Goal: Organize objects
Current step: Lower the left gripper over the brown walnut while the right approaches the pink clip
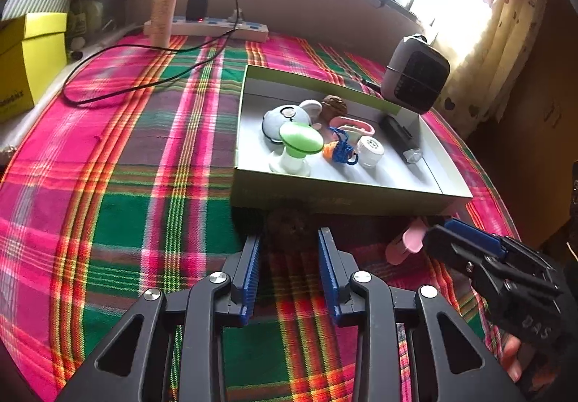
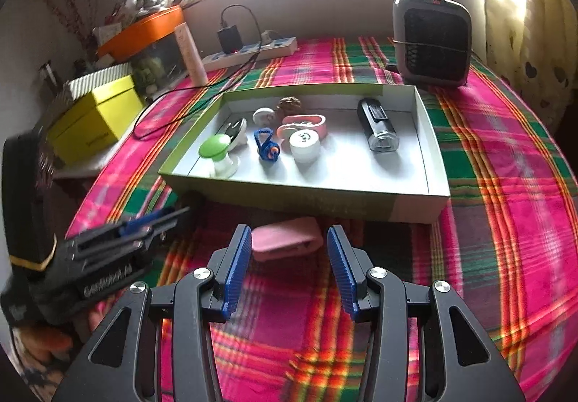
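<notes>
Plaid cloth, left claw gripping dark ball, right claw open around pink case

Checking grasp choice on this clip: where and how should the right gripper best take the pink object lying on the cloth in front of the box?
Grip the pink object across its short sides, coming from above and the near side. It lies flat, its long axis crosswise, already between the right gripper's open fingers; the box blocks the far side.

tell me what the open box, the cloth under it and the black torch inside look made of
Open shallow green-sided box: cardboard, matte, with thin folded walls and a white lining. Pink and green plaid cloth: woven fabric, with visible weave and creases. Black cylindrical torch: probably hard plastic, slightly glossy, with a clear lens end.
</notes>
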The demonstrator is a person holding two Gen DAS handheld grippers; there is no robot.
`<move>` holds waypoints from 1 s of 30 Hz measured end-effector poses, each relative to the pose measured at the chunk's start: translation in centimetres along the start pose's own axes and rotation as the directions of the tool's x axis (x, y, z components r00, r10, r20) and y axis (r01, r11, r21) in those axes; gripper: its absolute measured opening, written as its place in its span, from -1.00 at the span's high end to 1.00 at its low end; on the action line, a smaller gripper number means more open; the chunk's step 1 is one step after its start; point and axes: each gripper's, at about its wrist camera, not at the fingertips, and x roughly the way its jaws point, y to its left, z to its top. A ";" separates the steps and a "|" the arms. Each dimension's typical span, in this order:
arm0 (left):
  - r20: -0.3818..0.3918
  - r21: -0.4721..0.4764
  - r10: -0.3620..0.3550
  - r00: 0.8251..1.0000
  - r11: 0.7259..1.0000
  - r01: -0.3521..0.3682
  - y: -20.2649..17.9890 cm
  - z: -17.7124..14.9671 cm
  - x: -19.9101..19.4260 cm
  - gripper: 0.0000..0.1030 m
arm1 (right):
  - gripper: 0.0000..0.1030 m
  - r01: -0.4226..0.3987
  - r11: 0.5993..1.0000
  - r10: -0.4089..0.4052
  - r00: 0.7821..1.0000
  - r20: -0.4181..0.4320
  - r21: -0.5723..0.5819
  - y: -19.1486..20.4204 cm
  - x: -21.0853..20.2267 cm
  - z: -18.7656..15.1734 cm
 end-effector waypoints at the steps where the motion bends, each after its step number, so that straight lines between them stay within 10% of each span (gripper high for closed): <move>1: -0.002 -0.002 -0.001 1.000 1.000 0.001 0.1 0.0 0.0 0.44 | 0.12 0.014 1.000 -0.014 1.000 -0.002 0.001 0.1 0.3 0.1; 30: 0.001 -0.023 -0.036 0.999 0.999 0.036 0.7 -0.2 0.0 0.44 | 0.12 0.139 0.984 -0.145 0.988 -0.046 -0.113 2.3 0.6 -0.3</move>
